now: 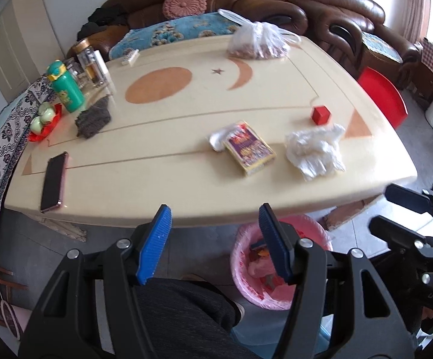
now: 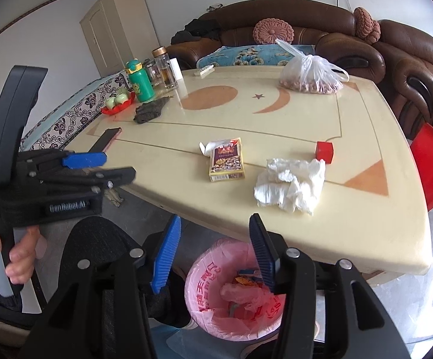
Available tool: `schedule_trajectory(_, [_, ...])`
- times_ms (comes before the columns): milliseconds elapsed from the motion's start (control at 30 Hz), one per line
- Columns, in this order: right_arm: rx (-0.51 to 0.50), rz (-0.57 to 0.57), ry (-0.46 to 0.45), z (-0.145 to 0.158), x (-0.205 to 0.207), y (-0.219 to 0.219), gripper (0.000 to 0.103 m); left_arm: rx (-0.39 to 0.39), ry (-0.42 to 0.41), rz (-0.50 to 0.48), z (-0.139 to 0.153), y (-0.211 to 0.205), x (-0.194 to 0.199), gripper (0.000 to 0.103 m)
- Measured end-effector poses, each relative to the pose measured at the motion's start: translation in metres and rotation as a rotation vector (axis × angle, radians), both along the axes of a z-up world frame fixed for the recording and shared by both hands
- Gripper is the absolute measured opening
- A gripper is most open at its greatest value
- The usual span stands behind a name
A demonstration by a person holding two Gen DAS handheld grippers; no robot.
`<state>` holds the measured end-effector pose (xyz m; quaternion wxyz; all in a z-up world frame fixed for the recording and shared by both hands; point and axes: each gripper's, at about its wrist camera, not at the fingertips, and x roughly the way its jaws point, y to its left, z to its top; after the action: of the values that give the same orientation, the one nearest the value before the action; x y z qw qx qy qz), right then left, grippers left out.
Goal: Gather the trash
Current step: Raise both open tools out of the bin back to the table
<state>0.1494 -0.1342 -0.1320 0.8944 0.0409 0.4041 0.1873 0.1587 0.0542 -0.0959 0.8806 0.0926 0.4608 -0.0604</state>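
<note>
- Plainly, the crumpled white tissue wad (image 2: 291, 184) near the table's near right corner is the lightest, softest trash left on the cream oval table (image 2: 306, 113); it will squash flat, so pinch it through its bulky middle rather than a loose flap.
- The yellow-and-purple cardboard pack (image 2: 226, 161), just left of the wad toward the near edge, looks stiff but light and probably empty; gripping across its narrow sides should hold, though hard pressure could crush it.
- A white torn wrapper scrap (image 1: 217, 137) touches the pack's far end and is flimsy enough to slip from the pads.
- The small red cube box (image 1: 321, 114) sits beyond the wad, near the right edge; whether it is trash I cannot tell.
- The left gripper (image 1: 213, 239) and right gripper (image 2: 215, 252) both hang apart and empty over the near edge, nothing between the blue pads.
- The pink-lined waste bin (image 2: 204, 281) stands on the floor below that edge; each view's own fingers cover part of its contents, and the table's far items are too blurred to judge.
</note>
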Motion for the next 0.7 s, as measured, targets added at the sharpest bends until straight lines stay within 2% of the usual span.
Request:
schedule_trajectory(67, [0.005,0.000,-0.002,0.004,0.003,-0.001,0.048,-0.002,-0.007,0.019,0.007,0.009,0.006,0.060])
schedule_trajectory(167, [0.018,-0.010,-0.006,0.010,0.008,-0.004,0.060,0.016,-0.025,0.048,0.017,0.024,0.019,0.061])
schedule_trajectory(267, [0.010,-0.015,-0.007,0.014,0.016,-0.005,0.060,0.035,-0.046,0.080,0.026,0.042,0.037,0.066])
schedule_trajectory(533, [-0.014,-0.027,0.014,0.013,0.049,-0.005,0.060,0.048,-0.057,0.142,0.039,0.090,0.096,0.067])
schedule_trajectory(700, [-0.027,-0.044,0.046,0.001,0.075,-0.008,0.060,0.078,-0.024,0.161,0.033,0.120,0.145,0.067])
